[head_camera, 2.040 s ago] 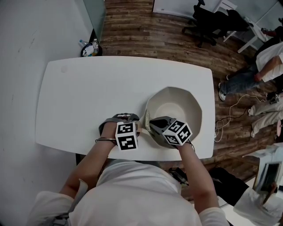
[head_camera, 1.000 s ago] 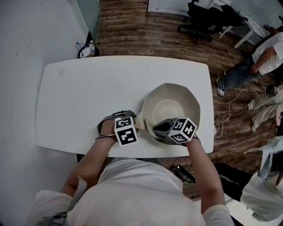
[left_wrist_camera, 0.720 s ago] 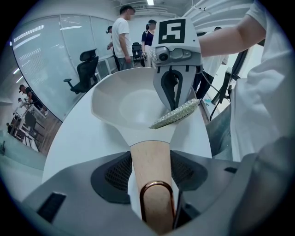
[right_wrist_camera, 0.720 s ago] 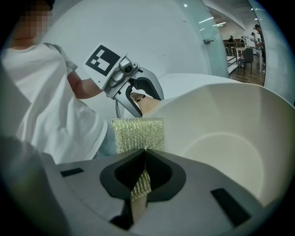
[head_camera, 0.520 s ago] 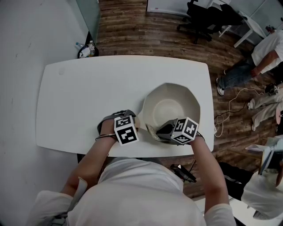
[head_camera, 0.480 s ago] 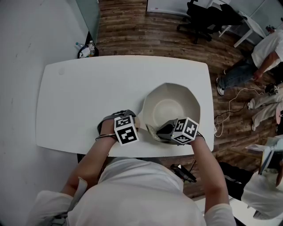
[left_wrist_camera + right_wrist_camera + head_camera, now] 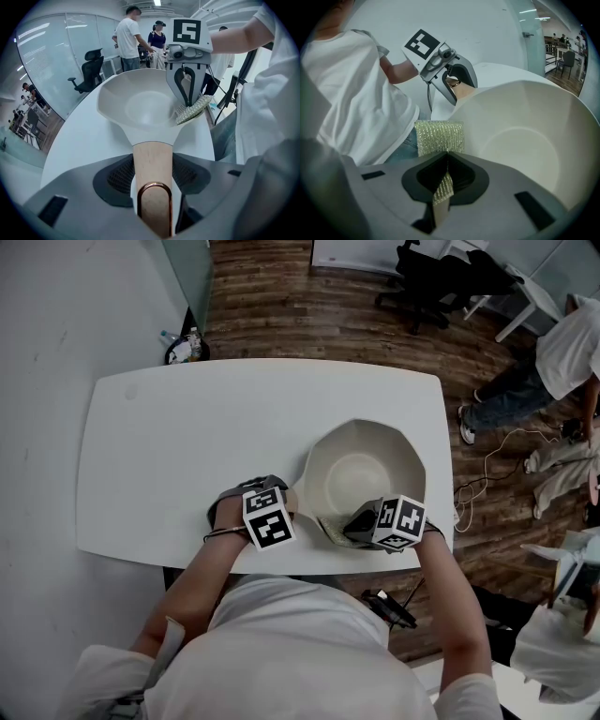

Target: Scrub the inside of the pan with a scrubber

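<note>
While left gripper (image 7: 152, 180) clamps handle (image 7: 152, 157), pinning pan (image 7: 405, 474) on table (image 7: 187, 446) near front edge, right gripper (image 7: 446, 176) has jaws closed tight on scrubber (image 7: 439, 135). Scrubber at pan's near rim, seemingly touching upper wall, clear of base. Step judged: scrubbing under way, rim portion. Next move calls for: drag scrubber down wall onto base, firm pressure, handle braced steady.

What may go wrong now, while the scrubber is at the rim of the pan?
The right tool pinches only one end of the scrubber; hard pressing might fold it or pull it free.
The pan sits near the table's front edge, steadied only by the left tool on its handle; a strong push might slide it off.
</note>
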